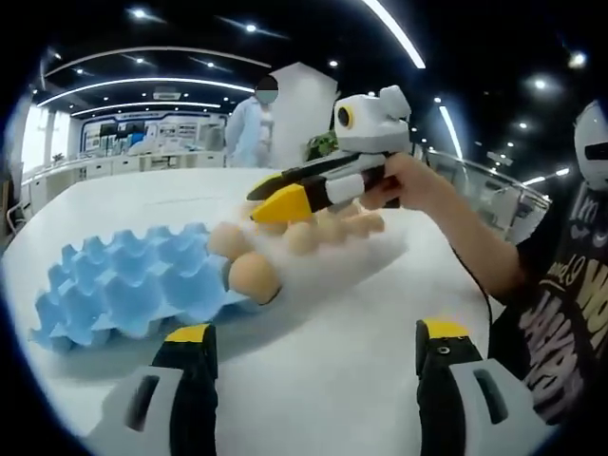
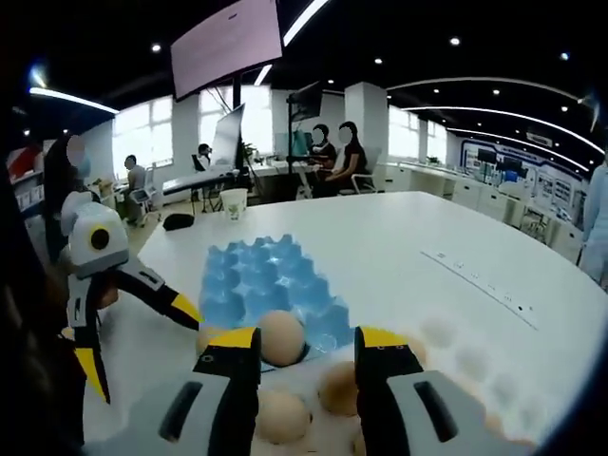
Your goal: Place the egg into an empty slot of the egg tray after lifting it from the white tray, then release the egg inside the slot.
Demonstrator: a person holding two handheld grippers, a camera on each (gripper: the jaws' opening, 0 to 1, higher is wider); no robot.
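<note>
Broadly, a large white worktop (image 1: pixel 361 351) spreads under both views, with an office room and seated people behind it. On it lies the blue egg tray (image 1: pixel 123 285), also seen in the right gripper view (image 2: pixel 256 275), mostly bare of eggs. Two eggs sit in its slots at the end nearest the white tray: one brown egg (image 1: pixel 253 275) at the corner and another egg (image 1: pixel 228 240) just behind it. The white tray (image 2: pixel 456 366) lies just beside the egg tray and holds several more eggs (image 2: pixel 283 415).

The left gripper (image 1: pixel 313 350) hovers low over the worktop near the egg tray, jaws wide apart and holding nothing. The right gripper (image 2: pixel 302 353) hangs above the white tray's eggs, jaws apart and bare; a person's hand (image 1: pixel 404 180) holds it.
</note>
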